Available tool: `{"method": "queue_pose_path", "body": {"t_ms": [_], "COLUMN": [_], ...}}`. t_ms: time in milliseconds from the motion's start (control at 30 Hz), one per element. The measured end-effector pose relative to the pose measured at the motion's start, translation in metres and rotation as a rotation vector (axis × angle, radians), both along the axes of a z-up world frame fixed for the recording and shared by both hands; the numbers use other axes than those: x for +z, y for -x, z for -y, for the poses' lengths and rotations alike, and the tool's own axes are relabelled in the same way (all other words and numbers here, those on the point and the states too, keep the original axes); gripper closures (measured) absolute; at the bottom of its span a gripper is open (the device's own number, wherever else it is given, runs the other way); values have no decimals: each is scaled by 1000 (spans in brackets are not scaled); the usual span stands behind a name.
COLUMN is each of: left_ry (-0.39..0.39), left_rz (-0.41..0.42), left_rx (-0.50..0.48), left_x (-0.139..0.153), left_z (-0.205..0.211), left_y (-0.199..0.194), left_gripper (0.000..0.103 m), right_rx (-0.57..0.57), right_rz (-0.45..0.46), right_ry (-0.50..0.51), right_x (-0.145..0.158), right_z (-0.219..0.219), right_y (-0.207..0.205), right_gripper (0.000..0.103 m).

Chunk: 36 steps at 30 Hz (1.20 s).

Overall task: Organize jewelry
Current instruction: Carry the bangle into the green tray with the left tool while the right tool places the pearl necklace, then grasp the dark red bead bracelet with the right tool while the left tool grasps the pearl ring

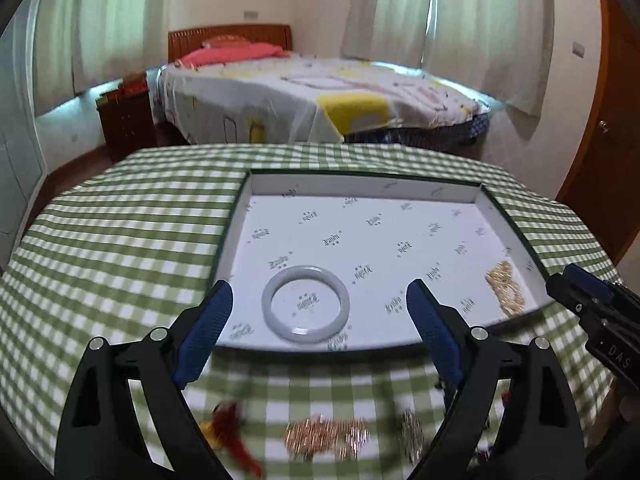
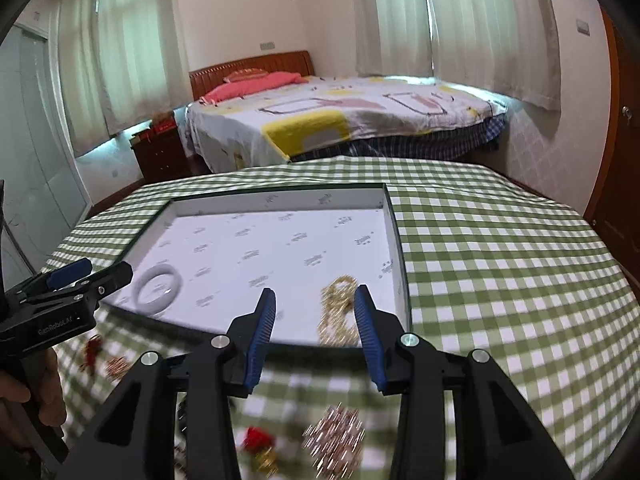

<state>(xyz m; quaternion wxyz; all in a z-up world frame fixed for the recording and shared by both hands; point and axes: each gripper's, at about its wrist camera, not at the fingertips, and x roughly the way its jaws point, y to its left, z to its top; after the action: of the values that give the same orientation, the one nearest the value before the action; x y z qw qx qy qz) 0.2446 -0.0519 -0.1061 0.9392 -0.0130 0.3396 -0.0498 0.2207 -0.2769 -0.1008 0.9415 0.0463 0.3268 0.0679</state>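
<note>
Green-checked desk in a bedroom, shallow white tray on it. Left claw hangs wide open over the pale bangle in the tray; right claw gapes empty above the gold chain.

Near the white tray, on the side closest to the cameras, the small things on the checked cloth are smeared. A rose-gold heap may be a chain, but its links cannot be made out. A red and yellow thing beside it is too blurred to name. A silvery bit is partly hidden behind the left gripper. The right gripper is cut off by the picture's bottom edge.
</note>
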Motion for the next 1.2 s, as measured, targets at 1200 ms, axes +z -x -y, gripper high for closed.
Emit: {"method": "queue_pose_path", "body": {"t_ms": [1200], "left_ry": [7], "left_rz": [-21], "left_rx": [107], "left_x": [-17], "left_z": [-83], "left_y": [165], "left_gripper": [17], "right_rx": [120], "right_rz": [-89], "right_ry": [57], "right_x": [-53], "right_z": [-95], "right_y": [108], "right_gripper": [40]}}
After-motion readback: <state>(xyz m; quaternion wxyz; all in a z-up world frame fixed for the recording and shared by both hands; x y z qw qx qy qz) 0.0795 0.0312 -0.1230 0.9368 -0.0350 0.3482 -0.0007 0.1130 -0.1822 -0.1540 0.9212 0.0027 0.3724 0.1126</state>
